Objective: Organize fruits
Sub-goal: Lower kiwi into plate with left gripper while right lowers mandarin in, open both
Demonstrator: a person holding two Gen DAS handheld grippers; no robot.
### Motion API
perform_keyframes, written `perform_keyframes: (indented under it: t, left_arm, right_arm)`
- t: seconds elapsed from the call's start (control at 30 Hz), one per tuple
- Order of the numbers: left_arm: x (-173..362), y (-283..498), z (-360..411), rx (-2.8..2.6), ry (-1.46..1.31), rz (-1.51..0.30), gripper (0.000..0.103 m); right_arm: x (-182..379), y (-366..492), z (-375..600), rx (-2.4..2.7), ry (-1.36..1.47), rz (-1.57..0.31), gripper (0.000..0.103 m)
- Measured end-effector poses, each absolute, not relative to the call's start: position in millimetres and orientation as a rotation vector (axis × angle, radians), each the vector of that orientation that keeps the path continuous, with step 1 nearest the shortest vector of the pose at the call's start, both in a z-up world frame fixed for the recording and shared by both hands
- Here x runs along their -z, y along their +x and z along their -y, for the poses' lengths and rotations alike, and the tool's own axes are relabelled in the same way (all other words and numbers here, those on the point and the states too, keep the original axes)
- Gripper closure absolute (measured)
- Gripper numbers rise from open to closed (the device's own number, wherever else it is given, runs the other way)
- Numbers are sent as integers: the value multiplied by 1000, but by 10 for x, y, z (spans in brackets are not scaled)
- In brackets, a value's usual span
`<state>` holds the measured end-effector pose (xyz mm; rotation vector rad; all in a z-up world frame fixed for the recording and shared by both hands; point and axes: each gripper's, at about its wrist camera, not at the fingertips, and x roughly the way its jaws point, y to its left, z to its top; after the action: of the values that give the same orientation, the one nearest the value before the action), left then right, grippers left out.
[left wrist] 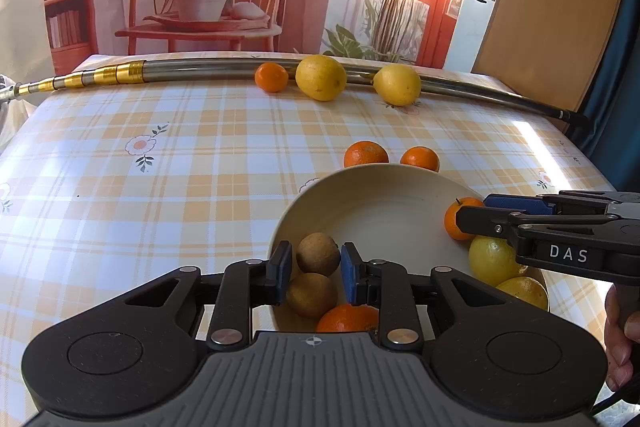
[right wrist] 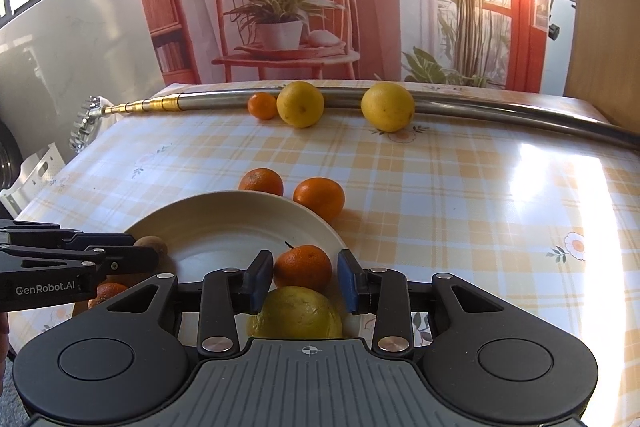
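Observation:
A cream bowl (left wrist: 380, 179) (right wrist: 224, 199) holds two brown fruits (left wrist: 318, 253), a tangerine (left wrist: 348, 317), two lemons (left wrist: 494, 259) (right wrist: 296, 311) and a stemmed tangerine (left wrist: 456, 223) (right wrist: 303, 267). My left gripper (left wrist: 315, 273) (right wrist: 140, 247) stands open over the bowl's near left, its pads on either side of the brown fruits. Over the bowl's right side my right gripper (right wrist: 304, 279) (left wrist: 474, 209) is open, with gaps on both sides of the stemmed tangerine. Two tangerines (left wrist: 366, 154) (right wrist: 319, 198) lie just behind the bowl.
At the table's far edge a tangerine (left wrist: 271, 77) and two lemons (left wrist: 321, 77) (right wrist: 387, 107) rest against a long metal pole (left wrist: 200, 71) (right wrist: 480, 103). A checked tablecloth (left wrist: 160, 187) covers the table. A hand (left wrist: 620, 339) holds the right gripper.

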<state>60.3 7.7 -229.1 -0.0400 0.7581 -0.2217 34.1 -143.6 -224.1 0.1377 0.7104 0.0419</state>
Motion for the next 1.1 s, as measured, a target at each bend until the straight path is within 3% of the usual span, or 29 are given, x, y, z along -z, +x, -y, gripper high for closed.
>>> perform_keyframes:
  t: [0.67, 0.77, 0.9, 1.1]
  left_arm:
    - [2288, 579, -77, 220, -40, -754, 75]
    - [2286, 580, -77, 220, -36, -754, 74]
    - [2220, 550, -79, 239, -41, -717, 59]
    - [2016, 622, -128, 275, -58, -690, 58]
  right_arm:
    - [2249, 309, 1442, -39, 156, -706, 71]
    - [2246, 307, 1439, -46, 158, -707, 67]
    - [2182, 281, 1411, -69, 149, -680, 60]
    - [2053, 295, 1539, -53, 201, -651, 60]
